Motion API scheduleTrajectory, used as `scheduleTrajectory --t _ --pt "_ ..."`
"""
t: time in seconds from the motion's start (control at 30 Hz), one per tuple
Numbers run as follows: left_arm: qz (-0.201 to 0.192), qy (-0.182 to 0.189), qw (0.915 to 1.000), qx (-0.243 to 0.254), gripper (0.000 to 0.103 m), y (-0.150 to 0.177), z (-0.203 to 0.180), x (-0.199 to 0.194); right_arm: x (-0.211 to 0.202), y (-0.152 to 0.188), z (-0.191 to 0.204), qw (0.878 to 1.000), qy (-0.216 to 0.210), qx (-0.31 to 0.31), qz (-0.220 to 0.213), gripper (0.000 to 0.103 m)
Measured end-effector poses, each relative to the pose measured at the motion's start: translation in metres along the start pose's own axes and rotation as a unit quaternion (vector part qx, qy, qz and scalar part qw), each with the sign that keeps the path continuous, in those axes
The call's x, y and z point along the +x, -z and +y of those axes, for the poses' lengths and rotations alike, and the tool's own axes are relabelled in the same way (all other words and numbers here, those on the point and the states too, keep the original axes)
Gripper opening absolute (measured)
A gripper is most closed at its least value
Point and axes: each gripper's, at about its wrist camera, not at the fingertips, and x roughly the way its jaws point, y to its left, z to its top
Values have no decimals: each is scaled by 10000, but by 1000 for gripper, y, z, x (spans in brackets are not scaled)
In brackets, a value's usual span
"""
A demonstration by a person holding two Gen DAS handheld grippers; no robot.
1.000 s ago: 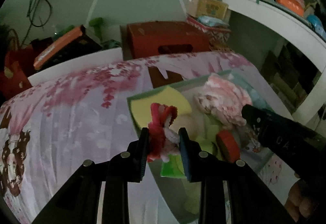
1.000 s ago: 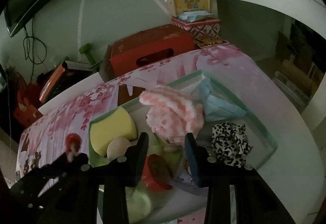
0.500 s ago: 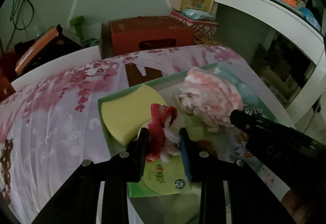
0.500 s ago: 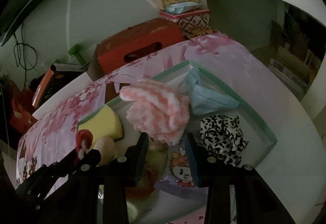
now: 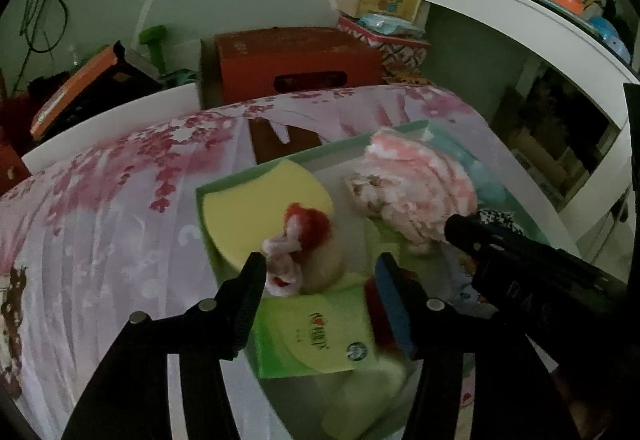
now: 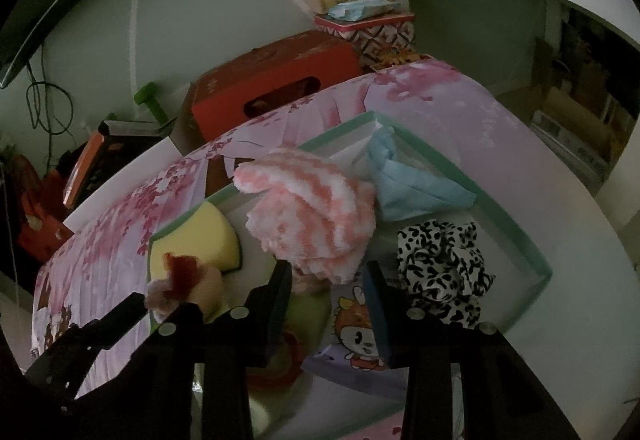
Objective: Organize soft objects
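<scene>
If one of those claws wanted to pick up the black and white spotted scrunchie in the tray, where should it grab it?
Probably from above, across one side of the ring. The leopard scrunchie lies flat in the tray, ruffled and soft, so any bunched fold would pinch easily. It sits apart from the blue cloth, and the right claw is nearest.
</scene>
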Motion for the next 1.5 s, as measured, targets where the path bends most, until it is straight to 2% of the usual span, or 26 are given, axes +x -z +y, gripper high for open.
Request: scheduleTrajectory --t 0.1,0.23,0.33,0.4,0.47,0.6,0.67,0.73,0.93,0.97,1.2,1.27,1.33,1.5 --pt "-14 -115 9999 -37 66 0 6 -6 0 0 1 10000 26 -27 8 40" --pt "-68 -99 9997 -213 67 0 18 -15 0 1 4 10000 43 -81 39 39" --pt "-78 -241 9991 -353 68 2 29 -19 0 1 6 9999 43 -138 57 39" --pt "-51 -346 9980 -529 74 3 40 -21 1 1 8 9998 49 -181 86 39" --pt "10 -531 9958 -746 81 5 52 -21 1 2 10 9997 64 -229 112 39" --pt "229 -1048 9889 -1031 82 11 74 -14 2 3 18 9992 64 -368 158 40" --pt "444 -1338 9828 -1191 92 16 86 -7 3 4 22 9988 51 -444 197 41" --pt "602 -1537 9770 -1350 94 22 97 -3 4 6 28 9983 47 -530 239 51" --pt "737 -1897 9659 -1600 97 33 119 -1 2 8 40 9969 21 -736 277 66" --pt "727 -1915 9652 -1628 101 34 121 -2 2 8 43 9965 10 -784 285 67" --pt "653 -1875 9657 -1674 102 33 123 -8 -1 10 51 9947 54 -974 331 82" --pt "635 -1880 9654 -1694 102 34 123 -11 -2 10 54 9940 53 -1043 340 89" --pt "612 -1886 9645 -1744 102 34 125 -15 -6 11 57 9931 88 -1132 292 103" --pt "547 -1912 9630 -1817 102 38 130 -26 -11 12 63 9914 213 -1274 197 103"
